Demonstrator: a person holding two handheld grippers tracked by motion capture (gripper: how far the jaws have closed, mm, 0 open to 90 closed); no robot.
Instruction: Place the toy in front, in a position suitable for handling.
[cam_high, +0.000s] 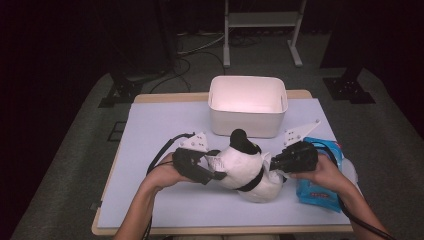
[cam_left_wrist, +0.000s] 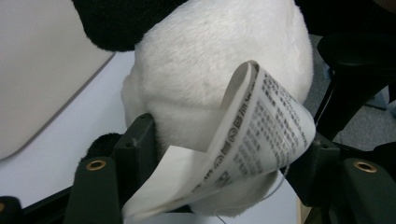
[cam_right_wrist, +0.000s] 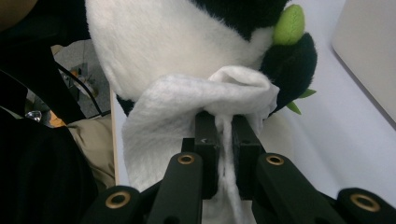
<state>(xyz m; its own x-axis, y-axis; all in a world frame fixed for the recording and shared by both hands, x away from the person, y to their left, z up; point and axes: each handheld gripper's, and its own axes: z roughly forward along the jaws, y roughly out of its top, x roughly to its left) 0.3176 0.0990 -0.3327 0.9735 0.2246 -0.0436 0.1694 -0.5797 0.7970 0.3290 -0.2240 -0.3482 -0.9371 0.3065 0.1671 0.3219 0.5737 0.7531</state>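
Observation:
A black and white panda plush (cam_high: 245, 167) lies on the pale table (cam_high: 165, 125), just in front of the bin. My left gripper (cam_high: 216, 164) comes in from the left, and its jaws press on the plush's white body (cam_left_wrist: 201, 60) from both sides. A printed care label (cam_left_wrist: 261, 135) curls out between them. My right gripper (cam_right_wrist: 225, 135) is shut on a white wipe (cam_right_wrist: 187, 107), which is bunched against the plush (cam_right_wrist: 163, 42) near a green leaf (cam_right_wrist: 289, 23). In the high view this gripper (cam_high: 274, 164) meets the plush's right side.
A white plastic bin (cam_high: 247, 125) stands open behind the plush at the table's back. A blue pack of wipes (cam_high: 320, 192) lies under my right hand near the right edge. Bare table stretches to the left and along the front.

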